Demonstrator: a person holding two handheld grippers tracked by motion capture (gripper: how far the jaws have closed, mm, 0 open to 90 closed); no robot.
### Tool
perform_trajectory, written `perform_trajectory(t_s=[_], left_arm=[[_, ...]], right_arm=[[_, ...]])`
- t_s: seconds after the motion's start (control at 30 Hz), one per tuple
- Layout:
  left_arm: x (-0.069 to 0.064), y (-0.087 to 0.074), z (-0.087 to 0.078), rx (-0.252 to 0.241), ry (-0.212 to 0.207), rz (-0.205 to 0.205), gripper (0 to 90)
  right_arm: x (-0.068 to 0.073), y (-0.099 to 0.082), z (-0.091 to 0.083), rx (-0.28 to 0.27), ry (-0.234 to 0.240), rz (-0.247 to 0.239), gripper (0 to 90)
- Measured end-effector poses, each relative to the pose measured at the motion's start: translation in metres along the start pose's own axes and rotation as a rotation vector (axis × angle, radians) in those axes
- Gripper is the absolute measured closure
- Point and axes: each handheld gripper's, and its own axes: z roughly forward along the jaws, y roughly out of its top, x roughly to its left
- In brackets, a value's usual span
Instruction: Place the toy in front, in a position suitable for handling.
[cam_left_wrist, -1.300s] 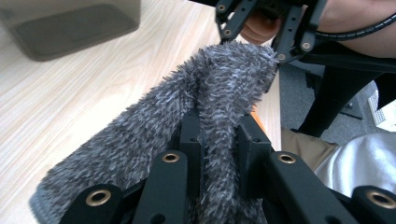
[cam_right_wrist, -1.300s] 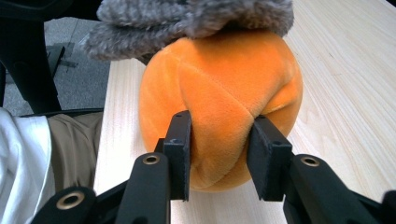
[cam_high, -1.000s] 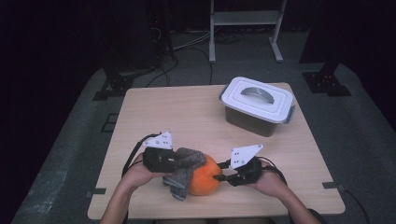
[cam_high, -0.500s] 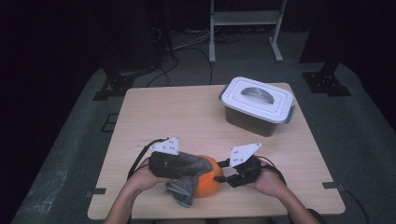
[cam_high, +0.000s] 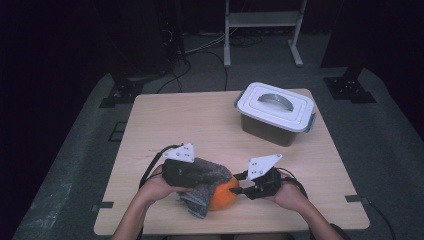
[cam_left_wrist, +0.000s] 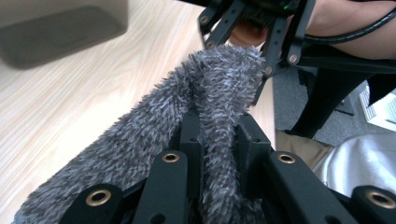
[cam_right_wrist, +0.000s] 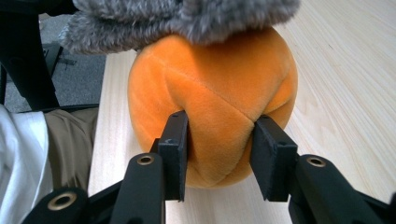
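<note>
Room: dark all round, a grey floor (cam_high: 75, 165) with black cables under a pale wooden table (cam_high: 190, 125) that I sit at.
Far corner: a clear storage box (cam_high: 276, 116) with a white lid stands toward the table's far right, well apart from my hands.
Orange ball: the orange plush ball (cam_high: 224, 194) rests on the table close to my edge, between my two grippers; in the right gripper view it sits straight ahead (cam_right_wrist: 212, 102), seams showing, its underside on the wood.
Grey cloth: a shaggy grey cloth (cam_high: 206, 182) lies draped over the top and left side of the ball; in the left gripper view it runs away from me as a thick fuzzy fold (cam_left_wrist: 205, 107).
Left gripper: my left gripper (cam_high: 192, 175) points right, toward the ball; its jaws are pinched tight on the cloth, pile bulging on both sides of them.
Right gripper: my right gripper (cam_high: 243, 189) points left, at the ball's right side; its jaws have just been closing, and both pads press into the plush, denting it on either side of a bulge.
Across the ball: from the left gripper view I see my right gripper's black linkage (cam_left_wrist: 261, 32) just behind the cloth's far end.
Lap: tan trousers (cam_right_wrist: 70, 140) show below the table's edge.
</note>
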Motion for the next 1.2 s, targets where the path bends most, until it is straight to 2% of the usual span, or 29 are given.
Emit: perform_trajectory(t_s=[0.1, 0.2, 0.33, 0.4, 0.5, 0.63, 0.73, 0.8, 0.87, 1.0, 1.13, 1.2], left_arm=[[0.007, -0.009, -0.006, 0.007, 0.025, -0.032, 75.7], [0.011, -0.018, -0.008, 0.010, 0.027, -0.060, 75.7], [0.010, -0.022, -0.006, -0.002, 0.022, -0.069, 75.7], [0.007, -0.022, -0.006, -0.008, 0.024, -0.066, 75.8], [0.003, -0.019, -0.002, -0.004, 0.007, -0.048, 75.7], [-0.004, -0.016, 0.004, 0.008, -0.024, -0.026, 75.7], [-0.011, -0.013, 0.010, 0.019, -0.040, 0.002, 75.6], [-0.015, -0.011, 0.012, 0.025, -0.042, 0.013, 75.5], [-0.015, -0.009, 0.012, 0.027, -0.036, 0.018, 75.5], [-0.011, -0.005, 0.007, 0.014, -0.018, 0.018, 75.5], [-0.005, -0.006, 0.003, 0.008, 0.003, 0.004, 75.6], [0.000, -0.011, 0.001, 0.012, 0.018, -0.018, 75.6]], right_arm=[[-0.003, -0.003, -0.001, 0.002, 0.000, 0.007, 59.4], [-0.007, -0.005, -0.002, 0.006, 0.001, 0.026, 58.9], [-0.010, -0.004, -0.002, 0.013, 0.016, 0.085, 43.2], [-0.010, -0.003, -0.004, 0.011, 0.009, 0.088, 37.8], [-0.009, -0.001, -0.006, -0.004, 0.028, 0.113, 31.7], [-0.009, 0.001, -0.003, -0.006, 0.048, 0.143, 26.9], [-0.009, -0.001, 0.000, 0.002, 0.054, 0.146, 24.5], [-0.008, -0.001, 0.002, 0.004, 0.061, 0.148, 24.6], [-0.006, -0.003, 0.003, 0.007, 0.056, 0.132, 31.6], [-0.002, -0.002, 0.000, -0.001, 0.027, 0.047, 46.6], [-0.002, -0.004, -0.005, 0.003, 0.029, 0.006, 50.7], [-0.006, -0.008, -0.008, 0.005, 0.031, 0.018, 50.9]])
